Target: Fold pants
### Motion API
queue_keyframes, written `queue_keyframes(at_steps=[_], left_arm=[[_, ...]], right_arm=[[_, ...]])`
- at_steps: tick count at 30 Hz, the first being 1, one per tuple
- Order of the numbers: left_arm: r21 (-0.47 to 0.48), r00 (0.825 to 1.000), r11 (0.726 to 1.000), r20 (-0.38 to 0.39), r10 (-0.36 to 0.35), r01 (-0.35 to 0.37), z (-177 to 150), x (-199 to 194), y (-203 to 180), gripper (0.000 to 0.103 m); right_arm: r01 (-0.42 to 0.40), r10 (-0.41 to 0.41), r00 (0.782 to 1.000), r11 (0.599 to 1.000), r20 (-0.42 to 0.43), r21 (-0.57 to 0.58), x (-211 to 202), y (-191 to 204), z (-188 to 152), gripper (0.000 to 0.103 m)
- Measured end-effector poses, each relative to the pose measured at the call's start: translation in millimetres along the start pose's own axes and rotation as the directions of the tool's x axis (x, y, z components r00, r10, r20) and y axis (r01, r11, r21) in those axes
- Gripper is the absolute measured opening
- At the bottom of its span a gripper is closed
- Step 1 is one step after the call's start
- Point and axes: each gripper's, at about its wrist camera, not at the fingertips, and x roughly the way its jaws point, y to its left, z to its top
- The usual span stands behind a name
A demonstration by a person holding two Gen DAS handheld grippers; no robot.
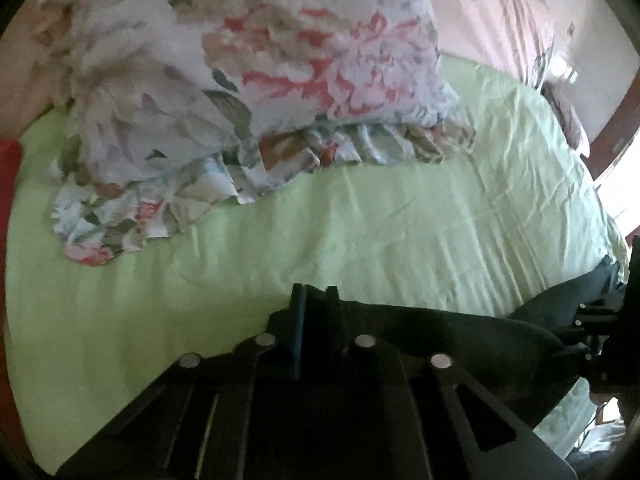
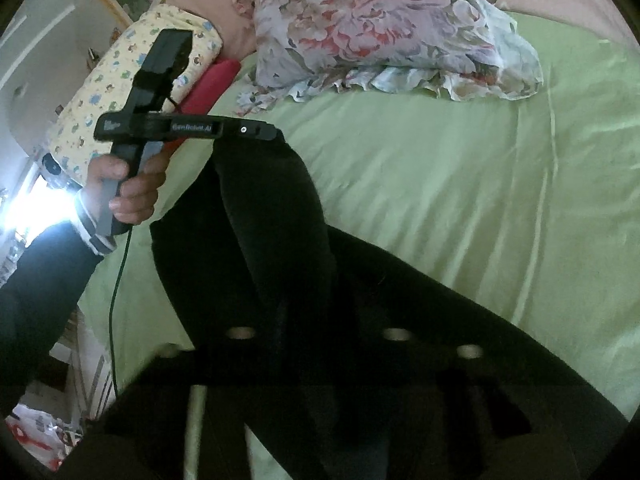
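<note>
1. Bedroom setting: light green sheet on the bed [image 1: 400, 216], floral pillow [image 1: 248, 64] near the head, patterned bolster [image 2: 132, 92] and a red cushion [image 2: 212, 84] at the far side.
2. Left claw [image 1: 316, 292]: jaws drawn together, pinching an edge of the dark pants [image 2: 280, 248]. The right wrist view shows the same claw level, with the fabric hanging from its tip; a hand [image 2: 128, 192] holds its grip.
3. Right claw [image 2: 316, 320]: its tips are lost in dark cloth draped over them, so the pinch itself is not visible. The jaws read as nearly closed, and I judge it to be gripping a second point on the pants.
4. Pants location: lifted at the near side of the bed, strung between the two claws and sagging in the middle, with part of the cloth resting on the sheet.
5. Step in hand, as I judge it: carry the held edge over and lay it down to form a fold.
6. Doing it well:
   - keep both pinches firm until the cloth is down;
   - hold the two claws level and evenly apart so the edge stays taut and straight;
   - lower onto open sheet, well apart from the pillow;
   - let go only once the layers line up.
</note>
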Motion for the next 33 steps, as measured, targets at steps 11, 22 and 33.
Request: queue_keyframes(at_steps=[11, 22, 33], left_arm=[[-0.016, 0.98, 0.999, 0.193, -0.04, 0.044, -42, -79, -6, 0.003], [-0.1, 0.967, 0.993, 0.252, -0.042, 0.069, -116, -103, 1, 0.003], [-0.295, 0.96, 0.952, 0.279, 0.004, 0.082, -175, -97, 29, 0.004]], right_arm=[[0.038, -0.027, 0.995, 0.994, 0.099, -0.103, -23, 31, -13, 0.013], [0.082, -0.063, 0.994, 0.967, 0.085, -0.243, -17, 67, -53, 0.013], [0.121, -0.115, 0.993, 0.951, 0.038, -0.284, 0, 77, -74, 0.022]])
